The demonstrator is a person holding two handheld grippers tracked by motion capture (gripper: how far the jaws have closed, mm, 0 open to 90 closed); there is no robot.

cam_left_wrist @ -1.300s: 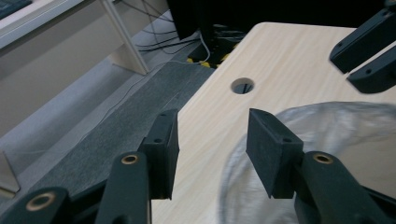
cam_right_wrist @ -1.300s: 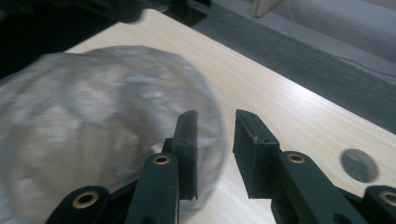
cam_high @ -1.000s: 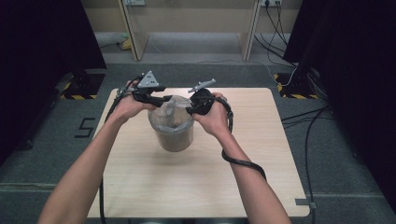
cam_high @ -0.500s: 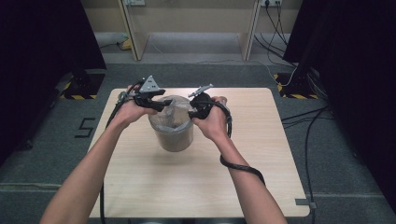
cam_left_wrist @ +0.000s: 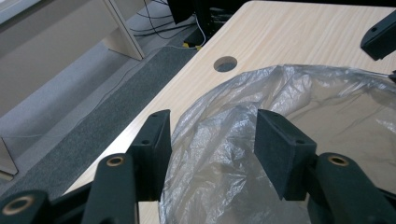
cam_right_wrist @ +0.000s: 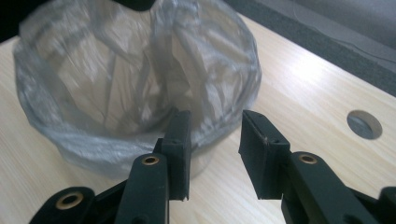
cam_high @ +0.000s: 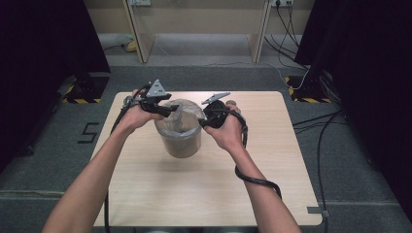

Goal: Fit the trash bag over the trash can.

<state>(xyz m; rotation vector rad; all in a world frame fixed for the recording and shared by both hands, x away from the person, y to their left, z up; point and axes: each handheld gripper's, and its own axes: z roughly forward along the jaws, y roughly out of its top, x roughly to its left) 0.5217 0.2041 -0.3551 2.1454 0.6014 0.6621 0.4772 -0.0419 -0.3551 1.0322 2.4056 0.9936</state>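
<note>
My bin [cam_high: 182, 141] stands mid-table [cam_high: 272, 160], lined with a clear bag [cam_left_wrist: 299, 107] folded over its rim. My left gripper [cam_high: 163, 109] sits at the bin's left rim; its jaws have just been opening and stand apart, straddling the bag's edge without pinching it. My right gripper [cam_high: 208, 116] is at the right rim; its jaws have just been closing a little yet are still apart, one jaw just at the rim, nothing pinched. Both hands hover at rim height.

One overhead, two close gripper cameras
</note>
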